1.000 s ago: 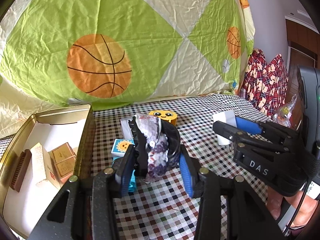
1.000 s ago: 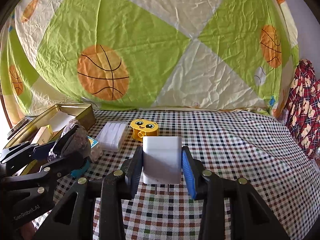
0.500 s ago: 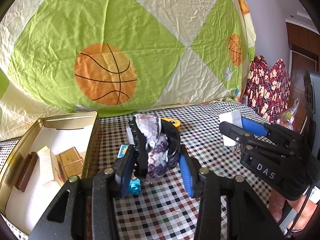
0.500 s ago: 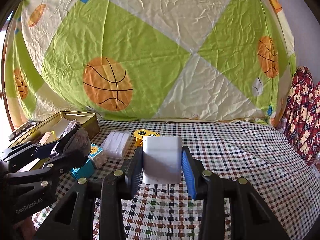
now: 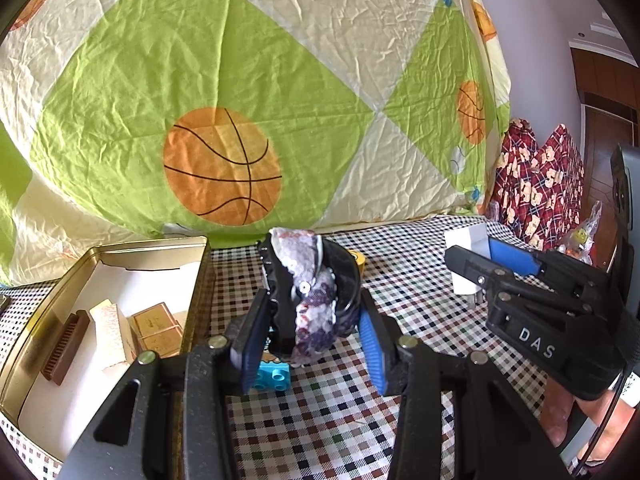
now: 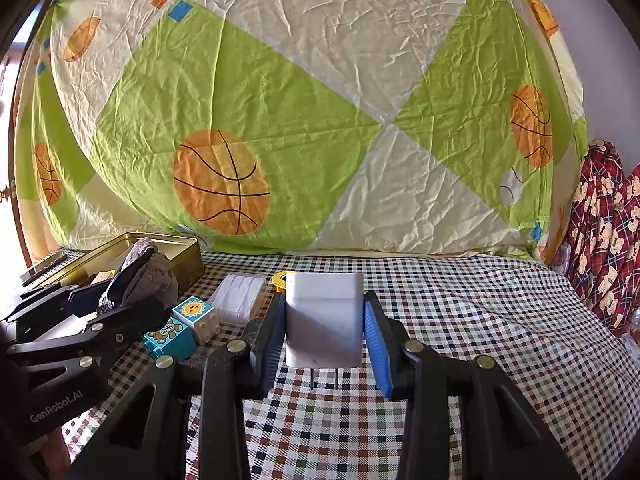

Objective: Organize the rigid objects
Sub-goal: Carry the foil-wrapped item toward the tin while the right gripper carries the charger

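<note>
My left gripper (image 5: 310, 334) is shut on a black hair claw clip with a purple-white patterned face (image 5: 310, 292), held above the checked tablecloth; it also shows in the right wrist view (image 6: 138, 280). My right gripper (image 6: 325, 334) is shut on a white plug adapter (image 6: 324, 316) with its prongs pointing down; it also shows in the left wrist view (image 5: 466, 256). An open gold tin (image 5: 120, 250) lies to the left with a brown comb (image 5: 66, 350) and small boxes (image 5: 154, 328) inside.
Two toy blocks, blue (image 6: 170, 340) and white with a sun (image 6: 196, 314), lie beside a clear plastic box (image 6: 240, 298). A yellow smiley piece (image 6: 279, 279) lies behind the adapter. A basketball-print sheet (image 6: 280, 120) hangs behind. Red plaid cloth (image 6: 600, 232) is at the right.
Both grippers have risen with their objects still held; the table items sit lower in view and the yellow piece is now mostly hidden behind what I hold.
</note>
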{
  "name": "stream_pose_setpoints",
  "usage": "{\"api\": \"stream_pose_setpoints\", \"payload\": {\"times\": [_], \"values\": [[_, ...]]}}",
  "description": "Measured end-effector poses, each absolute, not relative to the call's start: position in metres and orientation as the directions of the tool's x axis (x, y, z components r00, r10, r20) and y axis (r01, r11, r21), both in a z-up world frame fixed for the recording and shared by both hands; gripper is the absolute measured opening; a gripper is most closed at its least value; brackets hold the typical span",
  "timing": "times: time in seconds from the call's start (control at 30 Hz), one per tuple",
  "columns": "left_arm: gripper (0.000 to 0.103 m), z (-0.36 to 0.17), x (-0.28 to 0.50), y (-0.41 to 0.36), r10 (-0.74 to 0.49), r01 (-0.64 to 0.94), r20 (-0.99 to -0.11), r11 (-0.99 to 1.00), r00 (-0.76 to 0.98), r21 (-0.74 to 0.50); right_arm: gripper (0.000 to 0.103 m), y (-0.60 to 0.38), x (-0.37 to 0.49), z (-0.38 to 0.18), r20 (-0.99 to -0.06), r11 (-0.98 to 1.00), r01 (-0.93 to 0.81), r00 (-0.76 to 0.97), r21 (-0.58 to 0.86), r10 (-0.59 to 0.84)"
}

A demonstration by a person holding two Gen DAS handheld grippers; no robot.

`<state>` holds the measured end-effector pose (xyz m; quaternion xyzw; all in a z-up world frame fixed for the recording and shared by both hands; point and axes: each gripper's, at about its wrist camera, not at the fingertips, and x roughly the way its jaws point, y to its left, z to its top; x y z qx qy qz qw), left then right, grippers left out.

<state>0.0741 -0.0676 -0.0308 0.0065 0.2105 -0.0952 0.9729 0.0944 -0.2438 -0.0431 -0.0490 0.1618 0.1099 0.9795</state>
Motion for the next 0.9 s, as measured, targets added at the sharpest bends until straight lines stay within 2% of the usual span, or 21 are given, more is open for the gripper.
{"api": "stream_pose_setpoints", "payload": {"times": [0.9], "values": [[0.042,-0.024,0.051,-0.07,-0.131,0.151,-0.331,0.988,0.934,0.034,0.04,-0.243,0.076,-0.038,-0.258,0.969,-0.231,0.945,-0.083,0.202]]}}
